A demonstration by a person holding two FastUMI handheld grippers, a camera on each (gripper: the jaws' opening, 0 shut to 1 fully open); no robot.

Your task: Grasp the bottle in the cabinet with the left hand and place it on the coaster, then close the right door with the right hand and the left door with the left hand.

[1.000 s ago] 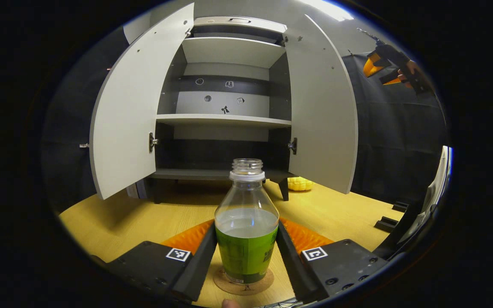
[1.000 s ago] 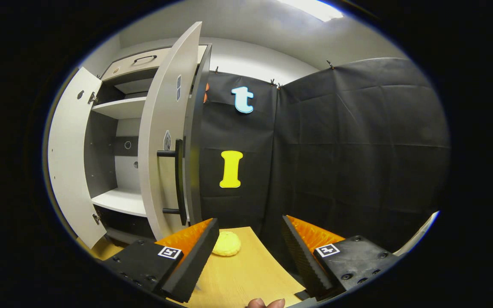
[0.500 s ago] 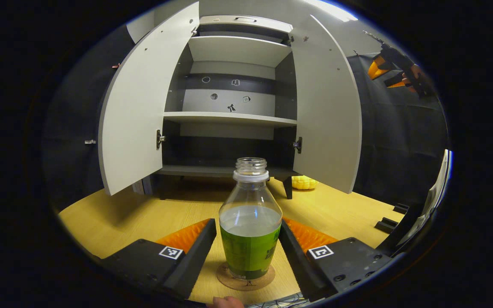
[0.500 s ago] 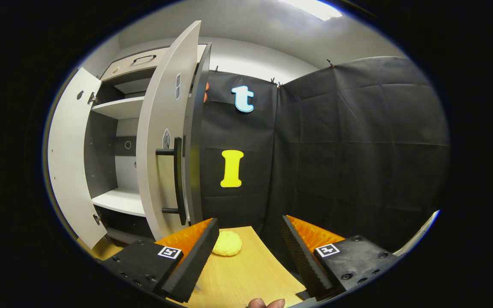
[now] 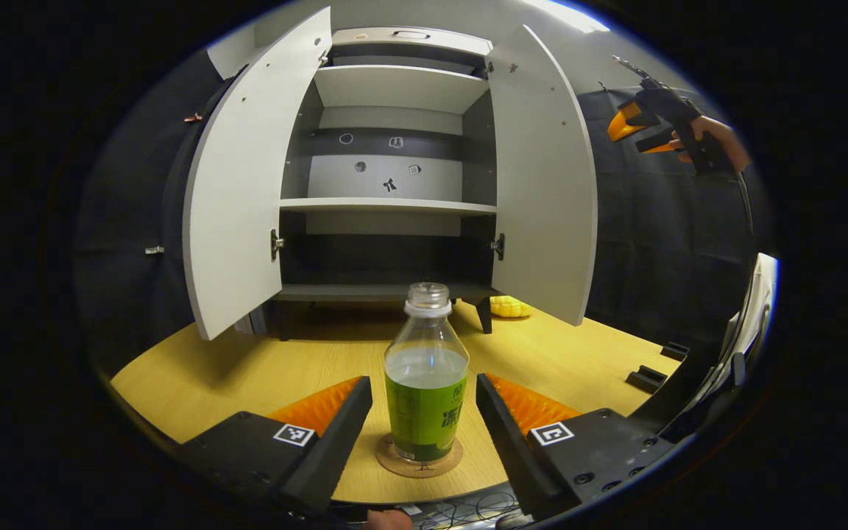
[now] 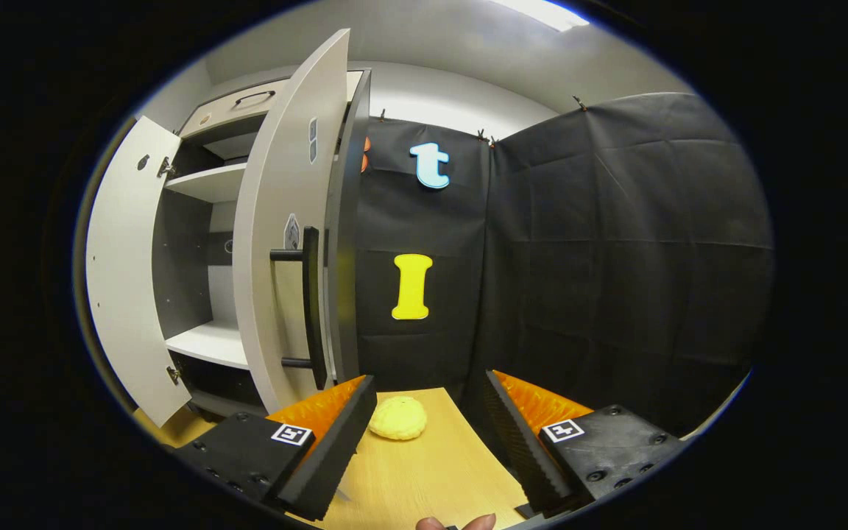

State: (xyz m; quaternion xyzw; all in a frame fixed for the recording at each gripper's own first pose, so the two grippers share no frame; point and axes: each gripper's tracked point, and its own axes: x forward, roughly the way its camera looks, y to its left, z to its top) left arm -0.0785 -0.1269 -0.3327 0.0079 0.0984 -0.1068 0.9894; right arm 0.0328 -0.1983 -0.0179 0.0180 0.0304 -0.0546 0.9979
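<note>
the bottle (image 5: 426, 383) stands upright on the round coaster (image 5: 419, 461) on the wooden table (image 5: 247, 375), so the placing step looks done and the doors come next. the left gripper (image 5: 424, 416) is spread wide, its fingers either side of the bottle with a clear gap on both sides, touching nothing. the right gripper (image 6: 430, 423) is also spread and holds nothing; in the left gripper view it hangs high up beside the outer face of the right door (image 5: 542, 184). in the right gripper view that door's bar handle (image 6: 310, 305) is just left of and above the fingers. the next move, by my reading, calls for the right gripper to push the door's outer face or handle toward the cabinet (image 5: 394, 169), then the left gripper must clear the bottle without knocking it and swing the left door (image 5: 236, 199) shut. the bottle has no cap and holds clear liquid to about its shoulder, above a green label. the cabinet's shelves look bare. a yellow lumpy thing (image 6: 397, 418) lies on the table by the cabinet's foot.
</note>
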